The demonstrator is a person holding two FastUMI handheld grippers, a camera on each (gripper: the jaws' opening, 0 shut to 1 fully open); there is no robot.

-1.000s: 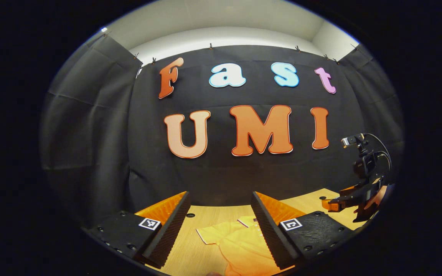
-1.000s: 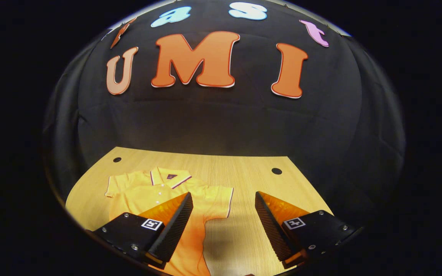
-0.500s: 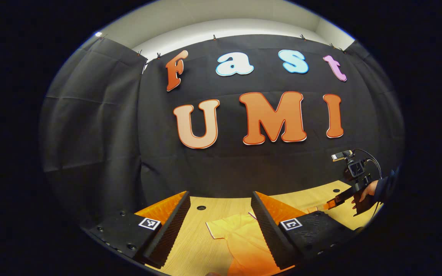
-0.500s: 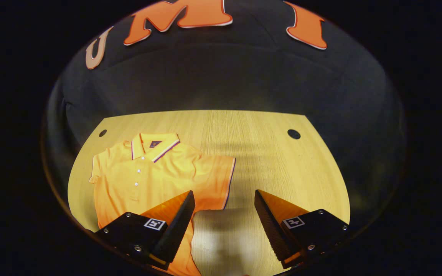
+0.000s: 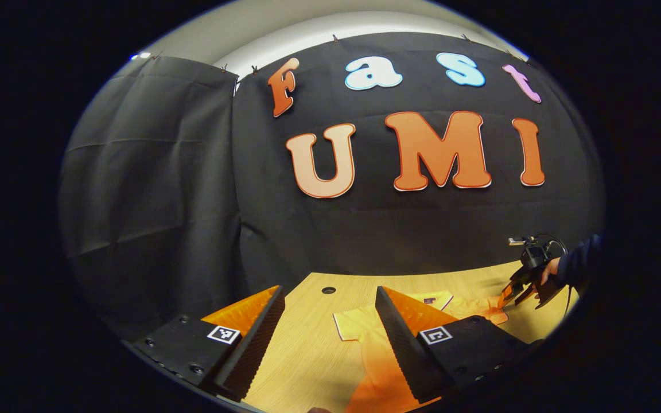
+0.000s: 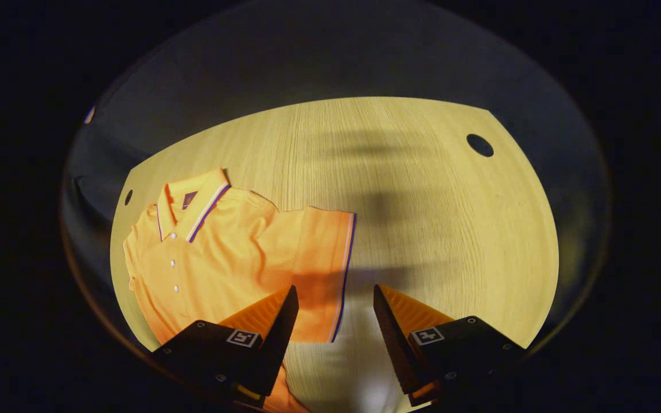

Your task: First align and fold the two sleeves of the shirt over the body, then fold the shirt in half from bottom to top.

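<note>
While the shirt (image 6: 216,252) lies flat and unfolded on the table (image 6: 422,189), collar (image 6: 193,201) away from the right gripper (image 6: 330,312), that gripper hangs just over the edge of the near sleeve (image 6: 319,269), its fingers apart with the striped cuff showing between them, not gripping anything. The body of the shirt spreads ahead and to the left of this gripper, buttons facing up. In the left gripper view, the left gripper (image 5: 327,321) is also spread wide, holding nothing; the other sleeve (image 5: 359,324) lies ahead between its fingers, and the shirt runs off behind its right finger. Farther right, a hand (image 5: 548,269) holds the right gripper down at the far sleeve
</note>
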